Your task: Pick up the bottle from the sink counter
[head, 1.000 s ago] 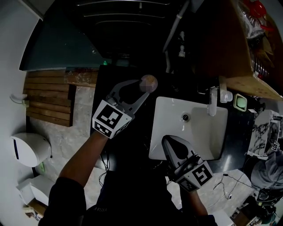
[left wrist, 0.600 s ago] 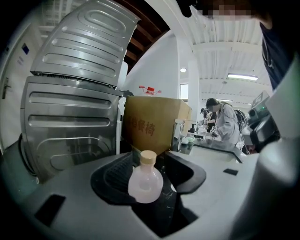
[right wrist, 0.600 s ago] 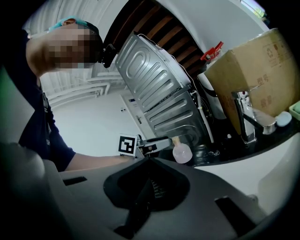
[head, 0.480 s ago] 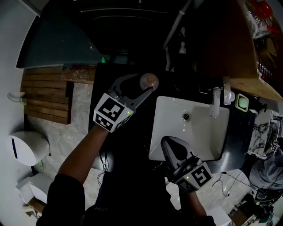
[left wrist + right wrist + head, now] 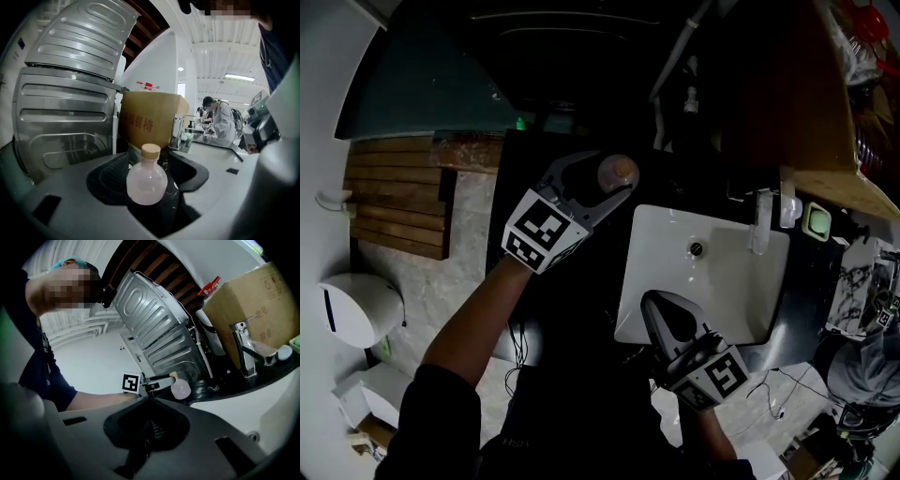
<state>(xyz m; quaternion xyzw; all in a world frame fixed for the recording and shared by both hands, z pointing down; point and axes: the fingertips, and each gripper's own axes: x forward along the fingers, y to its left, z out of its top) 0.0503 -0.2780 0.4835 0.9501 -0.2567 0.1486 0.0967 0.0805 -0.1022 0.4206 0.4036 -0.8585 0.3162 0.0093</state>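
Now we held the left hand-held gripper (image 5: 602, 178), jaws just opened wide, around the untouched tan-capped bottle (image 5: 146, 180); the right hand-held gripper (image 5: 652, 305) was closed and empty.

There is one bottle (image 5: 617, 172). Two hand-held grippers are in view: the left hand-held gripper (image 5: 605, 175) and the right hand-held gripper (image 5: 655, 304). On the right are one white sink (image 5: 642, 281), one tap (image 5: 761, 225) and one cardboard box (image 5: 150, 122).

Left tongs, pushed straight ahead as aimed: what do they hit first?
The bottle. It stands upright between the left tongs, which have just been opening and appear clear of it. Going further would likely shove it with their throat.
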